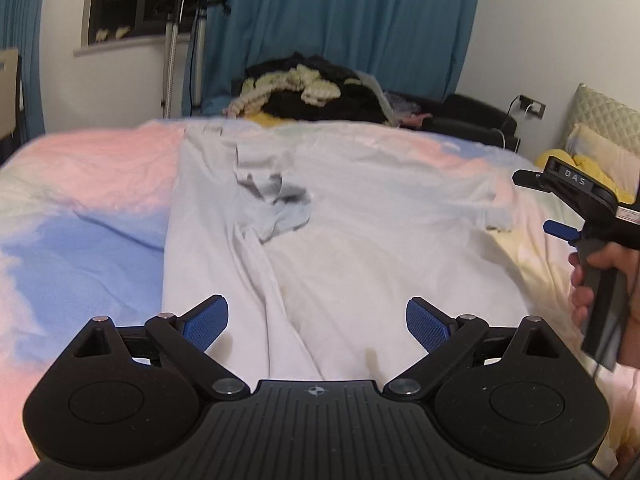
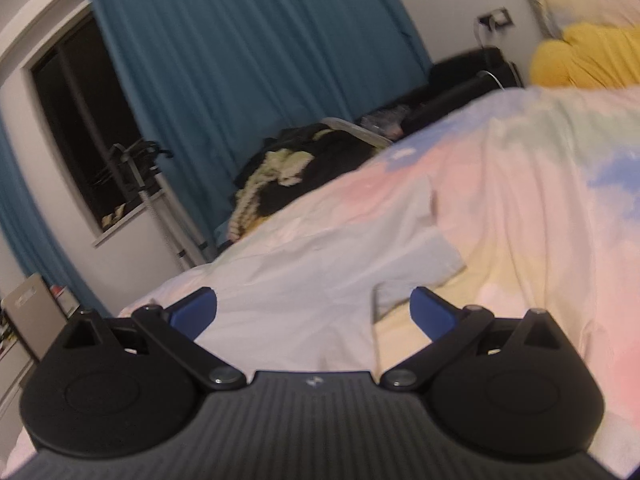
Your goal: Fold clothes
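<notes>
The left gripper (image 1: 317,326) and the right gripper (image 2: 313,314) both had jaws spread wide, holding nothing. Under them a white shirt (image 1: 340,240) lay flat on the pastel bed (image 1: 80,220).

Bedroom under dim indoor light: white walls (image 1: 516,40), teal curtains (image 1: 340,28) beside a dark window (image 2: 80,120), a bed (image 1: 80,208) in pastel pink-and-blue bedding, a quilted headboard (image 1: 608,116), a wall socket (image 1: 532,106), a black sofa (image 1: 472,116) behind.
</notes>
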### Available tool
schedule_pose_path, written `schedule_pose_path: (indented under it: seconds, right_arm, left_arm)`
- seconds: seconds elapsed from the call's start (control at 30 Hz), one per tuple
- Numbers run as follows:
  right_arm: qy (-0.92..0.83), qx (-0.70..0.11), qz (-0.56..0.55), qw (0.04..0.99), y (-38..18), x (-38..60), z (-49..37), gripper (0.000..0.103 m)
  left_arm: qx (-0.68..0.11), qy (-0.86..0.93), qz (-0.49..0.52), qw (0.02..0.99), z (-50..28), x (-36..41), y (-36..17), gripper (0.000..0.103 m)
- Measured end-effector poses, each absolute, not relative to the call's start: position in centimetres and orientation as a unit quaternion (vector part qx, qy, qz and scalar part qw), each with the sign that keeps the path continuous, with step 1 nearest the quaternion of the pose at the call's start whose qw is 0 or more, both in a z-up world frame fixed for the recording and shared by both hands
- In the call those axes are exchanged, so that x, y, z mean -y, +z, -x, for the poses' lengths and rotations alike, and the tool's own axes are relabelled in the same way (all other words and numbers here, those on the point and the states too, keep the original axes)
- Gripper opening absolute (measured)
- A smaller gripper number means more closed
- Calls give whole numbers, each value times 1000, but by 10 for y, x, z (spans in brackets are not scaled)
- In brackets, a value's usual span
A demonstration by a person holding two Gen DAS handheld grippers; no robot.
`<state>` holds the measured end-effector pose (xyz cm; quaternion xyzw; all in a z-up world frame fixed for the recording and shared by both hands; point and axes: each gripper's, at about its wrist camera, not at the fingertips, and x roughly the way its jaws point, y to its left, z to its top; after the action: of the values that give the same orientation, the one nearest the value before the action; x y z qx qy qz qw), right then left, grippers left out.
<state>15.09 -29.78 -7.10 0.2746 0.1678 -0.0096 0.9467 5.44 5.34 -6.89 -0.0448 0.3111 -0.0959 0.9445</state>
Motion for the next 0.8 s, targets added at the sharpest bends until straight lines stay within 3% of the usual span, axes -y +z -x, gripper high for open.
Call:
schedule_pose_path:
  seconds: [0.2, 0.4, 0.6, 0.67, 0.7, 0.73, 0.77, 0.8]
  right_arm:
    - [-53, -187, -329, 924, -98, 332, -192, 103]
    - [-80, -184, -399, 895, -129, 354, -222, 103]
    - [-90, -177, -373, 906, -136, 347, -260, 97]
    - [-72, -185, -354, 914, -132, 331, -263, 84]
    - [-63, -189, -344, 918, -130, 323, -263, 68]
    - [-53, -192, -333, 921, -129, 315, -264, 43]
    - [-44, -196, -323, 925, -127, 307, -265, 30]
    - [-34, -200, -313, 928, -125, 299, -266, 10]
  left_arm:
    - [-355, -128, 137, 916, -71, -70, -95, 97]
    - [-364, -147, 161, 905, -78, -76, -105, 100]
    - [-370, -152, 206, 893, -83, -88, -108, 100]
    - [-370, -153, 216, 890, -84, -90, -108, 100]
    - [-371, -153, 220, 889, -85, -91, -108, 100]
    - [-372, -152, 225, 888, -86, -92, -109, 100]
    - [-372, -150, 230, 886, -87, -92, -109, 100]
    - [-373, -148, 236, 885, -88, -93, -109, 100]
